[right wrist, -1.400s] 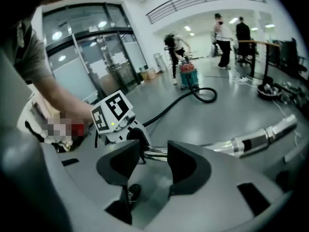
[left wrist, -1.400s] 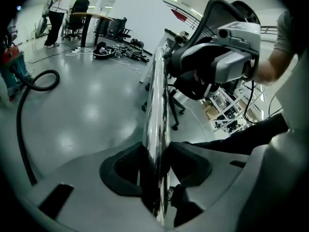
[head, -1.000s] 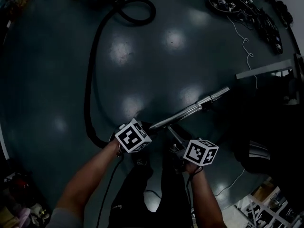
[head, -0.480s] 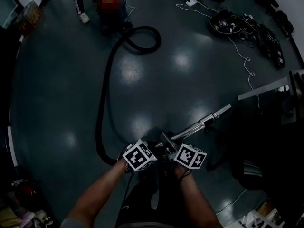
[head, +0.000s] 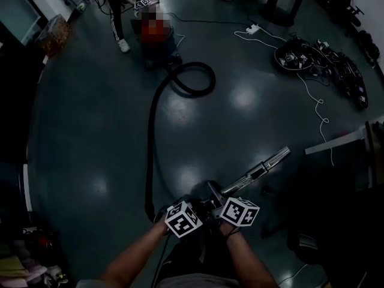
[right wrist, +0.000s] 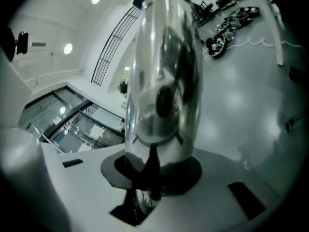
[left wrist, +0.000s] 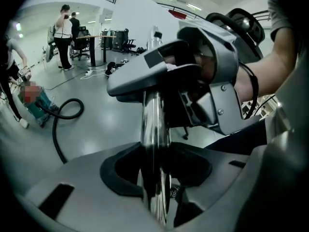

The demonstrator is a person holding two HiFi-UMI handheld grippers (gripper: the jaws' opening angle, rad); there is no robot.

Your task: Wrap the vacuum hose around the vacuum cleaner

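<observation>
The left gripper is closest. Its jaws are clamped on the metal tube, at the tube's near end. The tube sits deep in the dark notch between the jaws.

The right gripper is just past it, a little farther along the metal tube. The two grippers are side by side and almost touching. The right gripper's jaws are closing, and the tube is between them, with the dark pads against it. Each gripper has a cube with black and white squares on top.

From the grippers, the metal tube sticks out up and to the right, over the dark shiny floor. Its far end is up in the air.

The vacuum hose is black. It starts at the near end of the metal tube, beside the left gripper. It lies on the floor to the left of the tube and runs far away from it. At its far end it curls into one big loop.

The vacuum cleaner is well away from the metal tube, right behind that loop. The hose is not wrapped around it.

A pile of black cables lies on the floor far beyond the tube's free end, to the right. A white power strip lies even farther away. People stand at the back of the room, far behind the tube.
</observation>
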